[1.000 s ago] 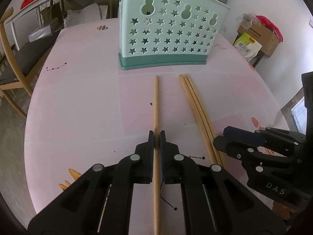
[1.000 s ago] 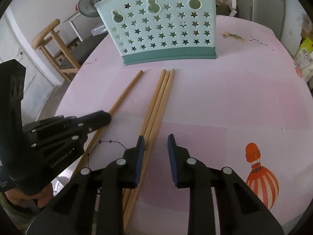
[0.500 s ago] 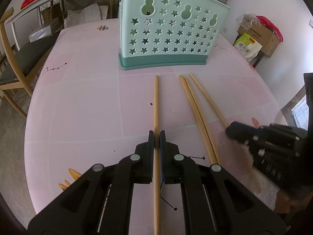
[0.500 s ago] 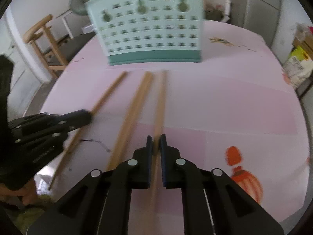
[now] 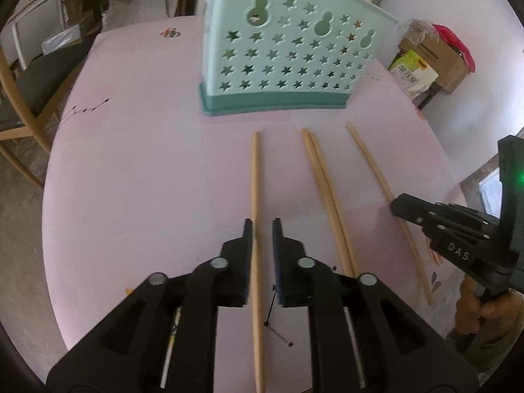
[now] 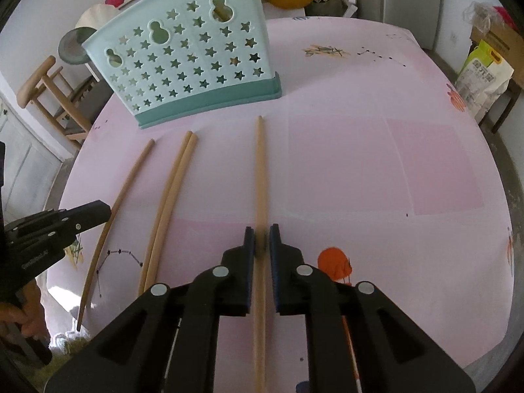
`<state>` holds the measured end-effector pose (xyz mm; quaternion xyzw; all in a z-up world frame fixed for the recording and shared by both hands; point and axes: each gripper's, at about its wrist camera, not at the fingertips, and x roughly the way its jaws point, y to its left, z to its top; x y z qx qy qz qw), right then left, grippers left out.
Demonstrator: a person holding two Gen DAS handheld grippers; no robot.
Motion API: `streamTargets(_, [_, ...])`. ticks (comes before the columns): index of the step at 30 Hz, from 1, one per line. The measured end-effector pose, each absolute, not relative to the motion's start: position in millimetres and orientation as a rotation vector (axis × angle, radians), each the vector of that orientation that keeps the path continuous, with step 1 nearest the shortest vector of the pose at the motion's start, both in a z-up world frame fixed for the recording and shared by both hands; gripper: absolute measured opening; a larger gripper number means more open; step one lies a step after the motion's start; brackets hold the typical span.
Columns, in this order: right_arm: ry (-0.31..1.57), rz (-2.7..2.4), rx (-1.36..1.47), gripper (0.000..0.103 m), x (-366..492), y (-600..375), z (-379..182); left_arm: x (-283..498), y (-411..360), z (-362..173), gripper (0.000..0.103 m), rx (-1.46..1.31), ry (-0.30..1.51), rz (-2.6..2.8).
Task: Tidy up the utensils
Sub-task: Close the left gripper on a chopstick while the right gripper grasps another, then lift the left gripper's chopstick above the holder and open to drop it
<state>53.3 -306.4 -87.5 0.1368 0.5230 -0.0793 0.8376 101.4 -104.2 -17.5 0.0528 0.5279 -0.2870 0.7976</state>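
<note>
Several wooden chopsticks lie on the pink table [image 5: 131, 170] in front of a mint-green star-pierced utensil holder [image 5: 281, 55] [image 6: 190, 62]. My left gripper [image 5: 261, 224] straddles the leftmost chopstick [image 5: 254, 180]. Its jaws are opening, and the stick lies loose by the left pad. My right gripper [image 6: 262, 229] straddles the rightmost chopstick [image 6: 260, 170], jaws opening, with thin gaps on both sides. A touching pair of chopsticks [image 5: 322, 190] [image 6: 170, 196] lies between the two single ones. From the left wrist, the right gripper [image 5: 398, 204] hangs over its chopstick [image 5: 376, 177].
Wooden chairs [image 5: 19, 98] [image 6: 42, 91] stand past the table's left edge. A cardboard box [image 5: 439, 55] and a yellow-green bag [image 6: 481, 75] sit on the floor at the right. A hand [image 5: 481, 304] holds the right gripper's handle. The table's round rim curves close at both sides.
My right gripper shut on the outer chopstick of the three and slid it right, away from the pair, then parted. My left gripper, shut on its chopstick before, has parted too.
</note>
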Motion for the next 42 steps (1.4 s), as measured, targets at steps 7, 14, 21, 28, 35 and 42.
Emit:
streamTargets(7, [1.097, -0.172, 0.284, 0.014, 67, -308, -89, 120, -123, -26, 0.013, 0.196, 1.142, -0.583])
streamTargets(14, [1.089, -0.181, 0.268, 0.014, 76, -309, -90, 139, -135, -26, 0.013, 0.22, 1.145, -0.578])
streamTargets(21, [1.078, -0.191, 0.261, 0.014, 83, -308, -91, 150, -139, -28, 0.005, 0.196, 1.138, -0.57])
streamTargets(28, [1.069, -0.194, 0.278, 0.014, 83, -309, -90, 157, -127, -26, 0.005, 0.118, 1.148, -0.571])
streamTargets(35, [1.064, -0.192, 0.286, 0.013, 82, -310, -90, 141, -114, 5, 0.005, 0.053, 1.08, -0.632])
streamTargets(42, [1.06, -0.188, 0.295, 0.013, 81, -312, -90, 126, -98, 56, 0.005, -0.006, 0.954, -0.71])
